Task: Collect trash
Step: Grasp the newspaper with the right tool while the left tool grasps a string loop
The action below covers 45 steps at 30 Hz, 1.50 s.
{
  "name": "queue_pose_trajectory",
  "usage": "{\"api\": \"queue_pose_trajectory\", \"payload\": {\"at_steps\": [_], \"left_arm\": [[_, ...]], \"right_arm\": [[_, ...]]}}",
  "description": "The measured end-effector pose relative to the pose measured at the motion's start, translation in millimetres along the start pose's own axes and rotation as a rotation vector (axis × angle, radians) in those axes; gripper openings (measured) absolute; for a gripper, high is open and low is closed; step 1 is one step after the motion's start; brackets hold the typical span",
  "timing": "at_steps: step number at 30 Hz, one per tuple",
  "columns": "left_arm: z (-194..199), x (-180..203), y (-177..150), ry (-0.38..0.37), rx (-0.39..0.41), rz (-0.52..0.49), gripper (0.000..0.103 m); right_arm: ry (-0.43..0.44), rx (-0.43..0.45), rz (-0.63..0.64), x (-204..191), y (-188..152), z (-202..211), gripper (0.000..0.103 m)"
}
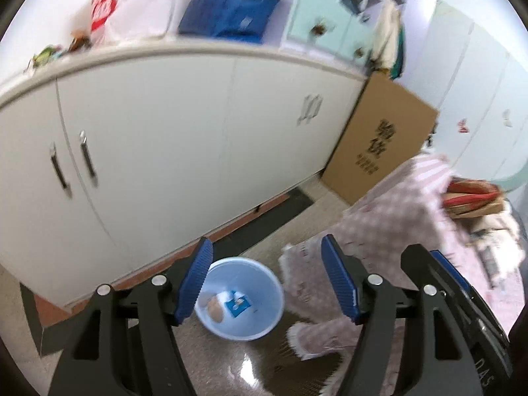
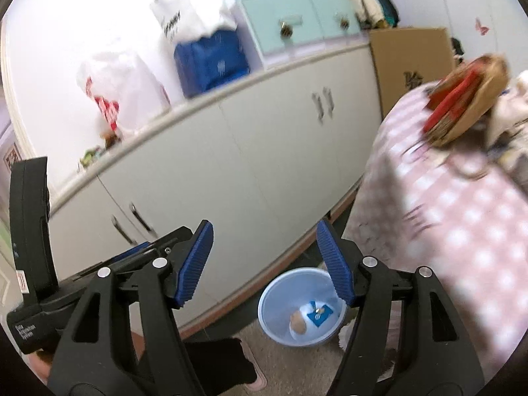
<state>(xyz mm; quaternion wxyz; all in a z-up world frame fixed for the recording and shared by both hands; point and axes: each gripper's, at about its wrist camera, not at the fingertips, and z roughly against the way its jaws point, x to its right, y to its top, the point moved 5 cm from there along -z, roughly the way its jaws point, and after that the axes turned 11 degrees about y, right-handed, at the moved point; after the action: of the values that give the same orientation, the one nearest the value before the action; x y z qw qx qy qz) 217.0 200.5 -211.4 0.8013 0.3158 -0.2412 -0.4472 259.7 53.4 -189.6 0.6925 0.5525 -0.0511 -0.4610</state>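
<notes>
A light blue bin [image 1: 264, 325] stands on the floor by the white cabinet. Inside it lie a brown crumpled scrap [image 1: 215, 308] and a blue packet [image 1: 238, 305]. My left gripper [image 1: 266, 247] hangs above the bin, open, with nothing between its blue pads. In the right wrist view the same bin [image 2: 274, 325] sits low, with the brown scrap [image 2: 298, 323] and blue packet [image 2: 318, 313] in it. My right gripper [image 2: 264, 231] is also open and empty, well above the bin. Small wrappers [image 1: 46, 54] lie on the cabinet top at the far left.
A long white cabinet [image 1: 165, 132] runs behind the bin, with plastic bags and a blue bag on top. A table under a pink checked cloth [image 2: 445, 214] stands right of the bin, bearing a basket [image 2: 462, 99]. A cardboard box [image 1: 382, 138] leans beside the cabinet.
</notes>
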Motion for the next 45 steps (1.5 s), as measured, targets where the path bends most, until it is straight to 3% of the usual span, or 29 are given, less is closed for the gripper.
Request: {"api": "queue_pose_trajectory", "payload": {"at_steps": [7,14,20,26,30,32,34,35,38,40,41,45], "left_arm": [[43,79,8,-0.113,0.092,-0.138,0.068],[49,178,2,-0.244,0.140,-0.328,0.068],[41,236,0,-0.272,0.189,-0.427,0.068],[13,262,-2,-0.213,0.214,-0.472,0.068],[7,267,1,-0.212,0.216,-0.481,0.067],[7,271,-1,-0.207,0.226,-0.497,0.050],[3,274,-2,-0.218,0.203,-0.508,0.014],[1,275,-2,-0.238,0.183,-0.508,0.004],[1,273,-2,-0.274,0.170,-0.493,0.000],[5,268,0,-0.289,0.176,-0.471,0.000],[6,264,3,-0.298,0.175,-0.458,0.000],[15,254,9,-0.361,0.159,-0.416,0.000]], "right_arm": [[-0.099,0.120,-0.013,27,21,66,0.066],[-0.275,0.239,-0.118,100,37,139,0.068],[-0.360,0.266,-0.225,156,37,168,0.071],[-0.300,0.216,-0.317,187,34,165,0.071],[-0.306,0.191,-0.324,194,42,157,0.070],[-0.293,0.181,-0.333,193,42,153,0.070],[-0.299,0.170,-0.327,193,45,150,0.070],[-0.304,0.168,-0.318,192,46,149,0.070],[-0.315,0.150,-0.312,191,50,142,0.064],[-0.326,0.140,-0.314,193,50,141,0.046],[-0.324,0.137,-0.318,194,49,141,0.031],[-0.323,0.149,-0.284,189,49,145,0.022]]}}
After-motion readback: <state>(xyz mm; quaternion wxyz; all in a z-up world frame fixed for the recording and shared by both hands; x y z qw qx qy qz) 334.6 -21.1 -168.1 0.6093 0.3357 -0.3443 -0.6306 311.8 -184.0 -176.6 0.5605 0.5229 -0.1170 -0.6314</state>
